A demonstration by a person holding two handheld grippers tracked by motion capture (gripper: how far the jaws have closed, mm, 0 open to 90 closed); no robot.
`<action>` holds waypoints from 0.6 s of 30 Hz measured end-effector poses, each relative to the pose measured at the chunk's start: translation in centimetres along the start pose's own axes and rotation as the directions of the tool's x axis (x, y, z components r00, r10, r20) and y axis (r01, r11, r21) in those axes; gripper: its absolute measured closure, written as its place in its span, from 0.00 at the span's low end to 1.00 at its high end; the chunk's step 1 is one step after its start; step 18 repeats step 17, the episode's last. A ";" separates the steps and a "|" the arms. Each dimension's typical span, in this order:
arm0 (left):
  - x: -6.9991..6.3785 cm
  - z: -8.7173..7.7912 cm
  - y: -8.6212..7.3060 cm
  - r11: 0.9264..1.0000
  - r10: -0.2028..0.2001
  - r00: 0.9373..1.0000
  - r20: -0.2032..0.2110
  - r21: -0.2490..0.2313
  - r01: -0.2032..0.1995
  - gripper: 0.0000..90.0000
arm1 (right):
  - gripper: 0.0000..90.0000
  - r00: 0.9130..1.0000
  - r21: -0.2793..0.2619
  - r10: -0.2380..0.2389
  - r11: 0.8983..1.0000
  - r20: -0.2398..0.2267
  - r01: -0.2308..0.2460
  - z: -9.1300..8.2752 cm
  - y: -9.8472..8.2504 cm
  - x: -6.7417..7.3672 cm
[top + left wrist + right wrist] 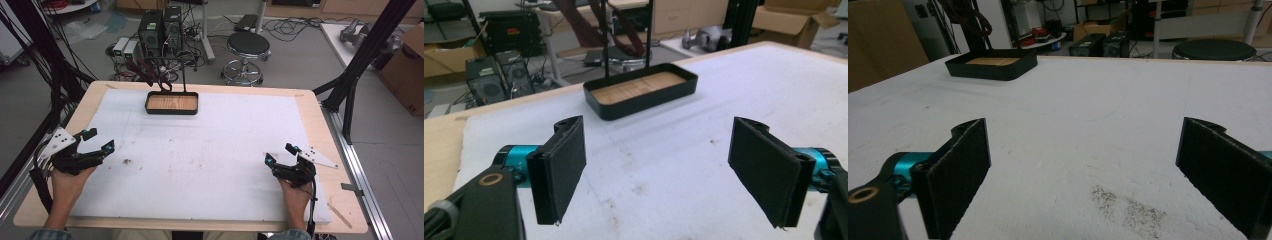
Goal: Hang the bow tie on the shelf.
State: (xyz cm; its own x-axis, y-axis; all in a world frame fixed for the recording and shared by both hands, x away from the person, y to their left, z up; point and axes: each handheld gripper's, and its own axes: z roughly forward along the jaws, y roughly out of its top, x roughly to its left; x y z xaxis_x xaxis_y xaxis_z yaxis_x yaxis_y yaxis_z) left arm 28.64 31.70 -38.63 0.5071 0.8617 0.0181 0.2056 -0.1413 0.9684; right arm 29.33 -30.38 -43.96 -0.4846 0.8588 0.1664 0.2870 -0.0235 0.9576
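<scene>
Two tongs, one tray, one white mat on one tabletop.

High view. Left tongs [99, 140] rest at the mat's left edge, jaws spread wide, nothing between them. Right tongs [280, 153] rest at the mat's right side, jaws likewise wide and empty. One black tray [171, 103] with a wooden floor sits at the far middle of the white mat [200, 150], well apart from both tongs; a thin black stand rises from its back rim with dark reddish straps [145, 72] hanging from it. Count of straps: cannot tell. Tabletop [310, 107] shows as a pale wood border around the mat. One round stool [248, 45] stands on the floor beyond.

Left gripper view. Tongs [659, 170] stand wide over bare mat; the tray [641, 92] lies ahead, slightly left of centre, tray floor empty.

Right gripper view. Tongs [1083, 170] stand wide; one patch of dark specks [1128, 207] lies on the mat between them. The tray [993, 64] sits far off to the upper left.

Step in hand, as judged: a reach toward the tray and its straps. Advice: keep the jaws wide until they flank one strap, approach level, avoid knocking the thin stand.
</scene>
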 end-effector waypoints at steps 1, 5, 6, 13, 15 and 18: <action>0.0 0.0 -0.2 1.000 -0.002 1.000 0.000 0.004 0.002 0.25 | 0.07 1.000 -0.001 0.002 1.000 -0.001 -0.002 0.0 0.0 0.0; -0.2 0.3 -1.1 1.000 0.001 1.000 -0.009 0.025 -0.001 0.25 | 0.07 1.000 0.000 0.002 1.000 0.001 -0.002 0.0 0.0 0.0; -0.2 0.4 -1.3 0.999 0.004 1.000 -0.015 0.034 -0.004 0.25 | 0.07 1.000 0.000 0.001 1.000 0.001 -0.001 0.0 0.0 0.0; -0.4 0.8 -2.0 0.999 -0.007 1.000 -0.012 0.042 0.008 0.25 | 0.07 1.000 0.000 0.001 1.000 0.001 -0.001 0.0 0.0 0.0; -0.4 0.8 -2.1 0.999 -0.008 1.000 -0.014 0.041 0.008 0.25 | 0.07 1.000 -0.001 0.001 1.000 -0.001 -0.001 0.0 0.0 0.0; -0.4 0.8 -2.1 0.999 -0.006 1.000 -0.014 0.041 0.007 0.25 | 0.07 1.000 0.000 0.001 1.000 -0.001 -0.001 0.0 0.0 0.0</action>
